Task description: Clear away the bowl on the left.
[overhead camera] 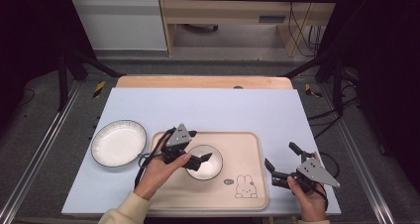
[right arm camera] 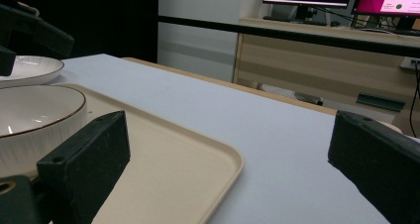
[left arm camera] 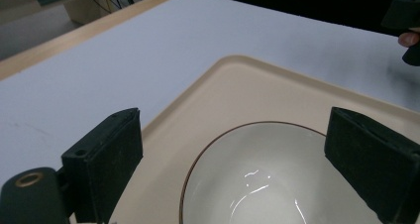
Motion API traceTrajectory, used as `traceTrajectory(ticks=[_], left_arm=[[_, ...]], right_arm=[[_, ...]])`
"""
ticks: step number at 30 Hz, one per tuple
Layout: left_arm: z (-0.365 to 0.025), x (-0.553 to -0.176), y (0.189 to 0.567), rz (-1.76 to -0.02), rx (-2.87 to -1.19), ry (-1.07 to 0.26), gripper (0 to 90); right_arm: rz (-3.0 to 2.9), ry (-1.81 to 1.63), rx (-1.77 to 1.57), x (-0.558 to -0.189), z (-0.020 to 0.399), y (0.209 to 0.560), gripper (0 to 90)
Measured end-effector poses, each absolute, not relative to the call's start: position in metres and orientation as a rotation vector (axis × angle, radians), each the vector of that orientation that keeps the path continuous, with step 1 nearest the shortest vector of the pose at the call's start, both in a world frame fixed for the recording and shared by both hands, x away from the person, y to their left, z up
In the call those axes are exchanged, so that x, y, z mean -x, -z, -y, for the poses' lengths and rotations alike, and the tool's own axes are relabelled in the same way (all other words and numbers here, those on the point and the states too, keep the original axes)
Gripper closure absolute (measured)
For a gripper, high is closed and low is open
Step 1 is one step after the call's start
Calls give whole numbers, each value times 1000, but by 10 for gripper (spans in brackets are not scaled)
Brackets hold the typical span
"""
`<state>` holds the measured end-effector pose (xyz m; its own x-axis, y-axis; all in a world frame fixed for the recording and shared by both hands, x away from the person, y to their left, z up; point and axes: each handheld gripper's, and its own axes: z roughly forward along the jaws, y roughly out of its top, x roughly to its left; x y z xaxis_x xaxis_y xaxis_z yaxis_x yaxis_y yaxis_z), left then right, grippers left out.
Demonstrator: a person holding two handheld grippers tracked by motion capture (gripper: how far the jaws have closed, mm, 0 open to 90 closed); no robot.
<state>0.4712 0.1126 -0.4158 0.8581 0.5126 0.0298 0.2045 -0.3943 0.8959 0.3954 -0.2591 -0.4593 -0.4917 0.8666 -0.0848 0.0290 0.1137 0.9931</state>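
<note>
- White ceramic bowl (overhead camera: 204, 162) sits on the beige tray (overhead camera: 247, 194), right under and ahead of the left gripper (overhead camera: 204, 160), whose jaws stand wide apart with nothing pressed between them.
- From the left gripper view, the bowl (left arm camera: 267, 179) lies below and between the two jaws; its brown rim curves across the gap.
- Right gripper (overhead camera: 280, 164), also spread open and empty, is off the tray's right edge, well apart from the bowl.
- A second white plate (overhead camera: 119, 143) lies left of the tray, behind the left hand (overhead camera: 161, 172).
- Nearer hand for either dish, I judge: the left.
</note>
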Motion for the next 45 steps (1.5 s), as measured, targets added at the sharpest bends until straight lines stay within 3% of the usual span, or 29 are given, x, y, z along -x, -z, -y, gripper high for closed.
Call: traceTrajectory(ticks=[27,45], left_arm=[[-161,-463,400,-520,-1855,-346,51],[-247,-451,414,-719,-1731,-448,47]], right_arm=[[-1647,-1456,-903,-393,263,460,28],[-1660,-1428,-917,-392,260,464,28]])
